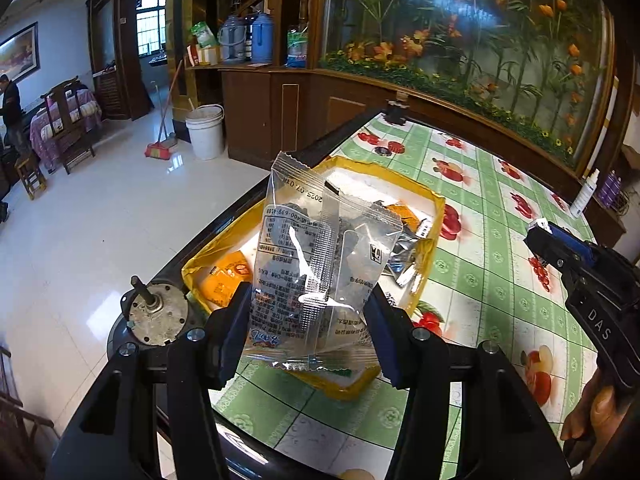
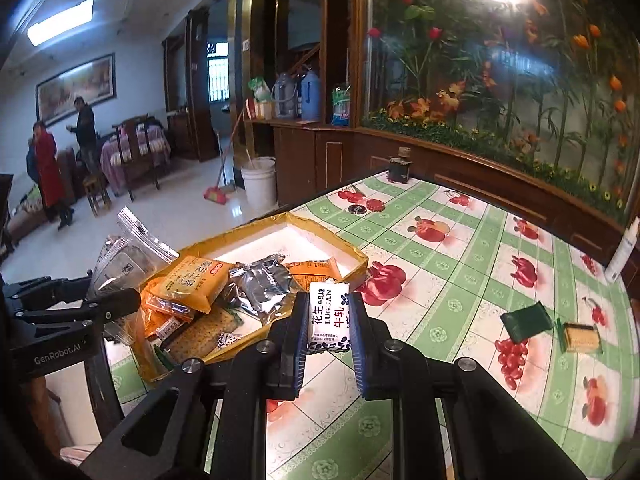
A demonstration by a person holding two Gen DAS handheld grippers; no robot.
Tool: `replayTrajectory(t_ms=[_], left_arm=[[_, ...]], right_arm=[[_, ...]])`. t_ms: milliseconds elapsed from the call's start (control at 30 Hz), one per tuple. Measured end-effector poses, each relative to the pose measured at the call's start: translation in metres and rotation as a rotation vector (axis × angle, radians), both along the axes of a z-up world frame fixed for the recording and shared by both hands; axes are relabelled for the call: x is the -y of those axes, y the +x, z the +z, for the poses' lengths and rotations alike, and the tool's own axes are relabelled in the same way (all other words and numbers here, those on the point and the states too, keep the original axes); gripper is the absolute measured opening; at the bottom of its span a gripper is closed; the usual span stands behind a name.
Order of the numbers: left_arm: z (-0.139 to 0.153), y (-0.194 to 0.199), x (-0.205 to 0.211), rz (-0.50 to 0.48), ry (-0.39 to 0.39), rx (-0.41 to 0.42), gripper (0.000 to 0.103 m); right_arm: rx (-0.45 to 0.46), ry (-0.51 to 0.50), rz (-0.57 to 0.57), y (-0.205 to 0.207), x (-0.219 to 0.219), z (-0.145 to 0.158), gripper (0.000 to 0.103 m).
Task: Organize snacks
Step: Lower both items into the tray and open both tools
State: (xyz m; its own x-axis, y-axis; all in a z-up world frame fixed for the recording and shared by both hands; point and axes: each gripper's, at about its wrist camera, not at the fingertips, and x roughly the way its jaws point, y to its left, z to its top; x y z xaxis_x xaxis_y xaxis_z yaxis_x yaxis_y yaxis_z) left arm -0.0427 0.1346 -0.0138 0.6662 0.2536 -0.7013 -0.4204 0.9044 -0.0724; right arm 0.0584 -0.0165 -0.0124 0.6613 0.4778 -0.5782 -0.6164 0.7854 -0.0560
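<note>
The bench [image 2: 472,280] carries a yellow tray [image 2: 320,236] of snacks, centre frame. Above it, the left tool [image 1: 308,316] pinches a clear snack packet [image 1: 316,264]. The right tool [image 2: 326,320], narrowly parted, clamps a white peanut nougat bar [image 2: 329,312].

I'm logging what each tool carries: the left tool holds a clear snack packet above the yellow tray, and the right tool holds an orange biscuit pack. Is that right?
Not quite. The left tool does hold the clear snack packet above the yellow tray, but the right wrist view shows the right tool shut on a white peanut nougat bar, not an orange biscuit pack.
</note>
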Motion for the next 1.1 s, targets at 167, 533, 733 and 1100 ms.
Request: replayTrajectory(t_ms=[167, 533, 733, 1100], left_arm=[[-0.003, 0.002, -0.005, 0.012, 0.007, -0.002, 0.054], [-0.009, 0.007, -0.017, 0.035, 0.006, -0.012, 0.054], [-0.011, 0.011, -0.022, 0.043, 0.005, -0.02, 0.054], [-0.02, 0.026, -0.027, 0.056, 0.025, -0.046, 0.054]], right_arm=[[0.02, -0.075, 0.019, 0.002, -0.023, 0.0, 0.019], [0.037, -0.14, 0.078, 0.006, -0.063, -0.006, 0.019], [0.044, -0.165, 0.099, 0.01, -0.079, -0.012, 0.019], [-0.123, -0.019, 0.172, 0.049, -0.106, -0.031, 0.019]])
